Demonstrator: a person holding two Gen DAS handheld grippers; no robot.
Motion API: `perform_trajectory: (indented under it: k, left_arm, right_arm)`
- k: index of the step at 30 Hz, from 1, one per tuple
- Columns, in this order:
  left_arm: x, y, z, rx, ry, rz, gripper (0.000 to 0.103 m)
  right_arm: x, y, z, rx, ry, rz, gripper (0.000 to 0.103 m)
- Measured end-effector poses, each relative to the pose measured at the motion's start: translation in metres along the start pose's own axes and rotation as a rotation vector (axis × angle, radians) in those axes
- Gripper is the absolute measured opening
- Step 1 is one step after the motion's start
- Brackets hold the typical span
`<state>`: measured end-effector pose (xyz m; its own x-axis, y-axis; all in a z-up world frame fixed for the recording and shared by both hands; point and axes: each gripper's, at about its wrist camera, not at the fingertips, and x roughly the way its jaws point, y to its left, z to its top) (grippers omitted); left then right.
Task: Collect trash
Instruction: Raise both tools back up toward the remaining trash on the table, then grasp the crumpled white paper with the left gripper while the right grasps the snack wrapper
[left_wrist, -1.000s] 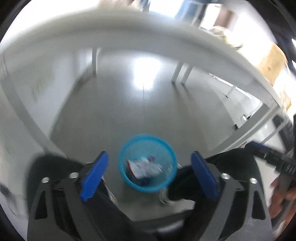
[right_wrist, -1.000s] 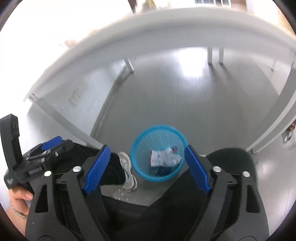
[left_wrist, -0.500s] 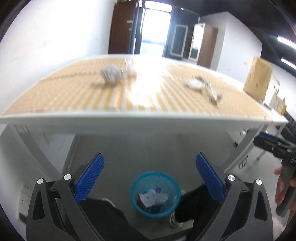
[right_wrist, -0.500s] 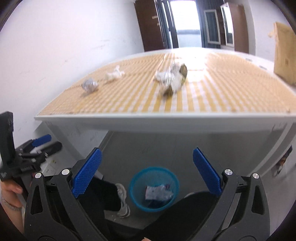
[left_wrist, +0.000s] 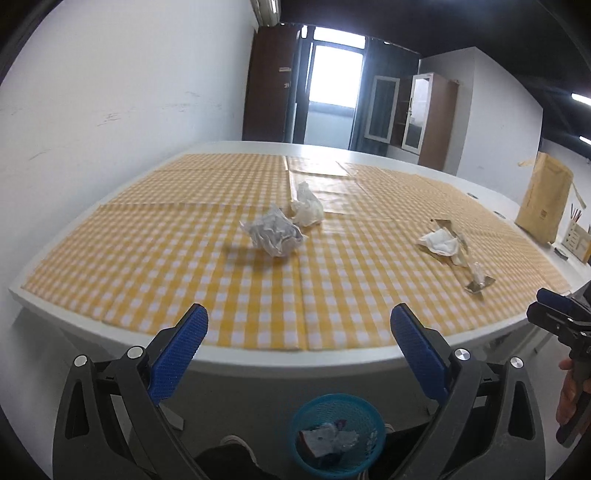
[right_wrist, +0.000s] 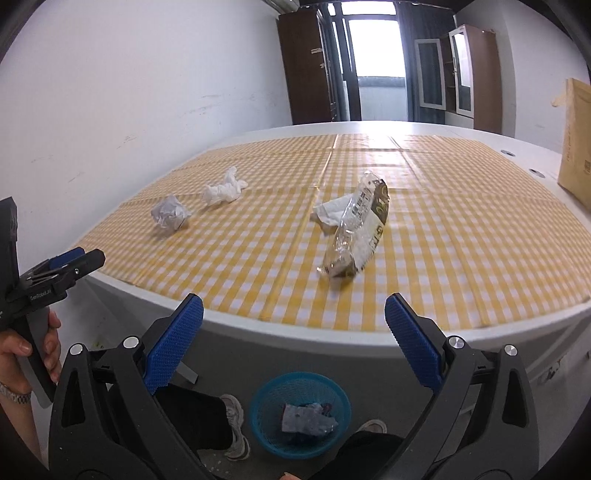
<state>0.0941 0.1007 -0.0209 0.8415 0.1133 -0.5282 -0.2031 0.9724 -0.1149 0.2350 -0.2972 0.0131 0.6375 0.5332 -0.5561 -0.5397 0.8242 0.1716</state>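
Note:
Trash lies on a table with a yellow checked cloth (left_wrist: 184, 266): a crumpled grey paper ball (left_wrist: 273, 232) (right_wrist: 170, 216), a white tissue (left_wrist: 306, 206) (right_wrist: 223, 190), a flat white tissue (left_wrist: 439, 240) (right_wrist: 330, 212) and a shiny snack wrapper (right_wrist: 360, 234) (left_wrist: 474, 273). A blue mesh basket (left_wrist: 334, 435) (right_wrist: 299, 413) with trash in it stands on the floor under the table edge. My left gripper (left_wrist: 299, 358) and right gripper (right_wrist: 293, 343) are both open and empty, held in front of the table edge above the basket.
A brown paper bag (left_wrist: 545, 203) stands at the table's right end with a pen holder (left_wrist: 578, 236) beside it. A white wall runs along the left. The person's legs and shoes (right_wrist: 232, 417) are beside the basket.
Both grippers have tilted up from pointing down at the floor and basket to facing the tabletop. They stay open and empty.

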Motion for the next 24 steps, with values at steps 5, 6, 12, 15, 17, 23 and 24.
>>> perform_trajectory:
  k: [5, 6, 12, 15, 17, 23, 24]
  left_arm:
    - [0.02, 0.005, 0.015, 0.007, 0.018, 0.01, 0.097]
    - [0.024, 0.007, 0.017, 0.004, 0.022, 0.009, 0.097]
    - [0.065, 0.02, 0.03, -0.051, 0.104, 0.042, 0.097]
    - [0.075, 0.019, 0.036, -0.056, 0.116, 0.037, 0.097]
    - [0.083, 0.018, 0.041, -0.068, 0.132, 0.039, 0.097]
    - [0.108, 0.022, 0.06, -0.086, 0.171, 0.048, 0.097]
    - [0.113, 0.023, 0.061, -0.09, 0.18, 0.048, 0.097]
  right_arm:
    - [0.022, -0.012, 0.012, 0.021, 0.017, -0.011, 0.094]
    - [0.029, -0.016, 0.015, 0.028, 0.028, -0.01, 0.092]
    - [0.06, -0.026, 0.028, 0.049, 0.063, -0.019, 0.08]
    - [0.071, -0.028, 0.034, 0.068, 0.081, -0.018, 0.071]
    - [0.078, -0.028, 0.036, 0.066, 0.093, -0.039, 0.066]
    - [0.095, -0.037, 0.037, 0.073, 0.13, -0.05, 0.05]
    - [0.096, -0.039, 0.037, 0.081, 0.134, -0.048, 0.046]
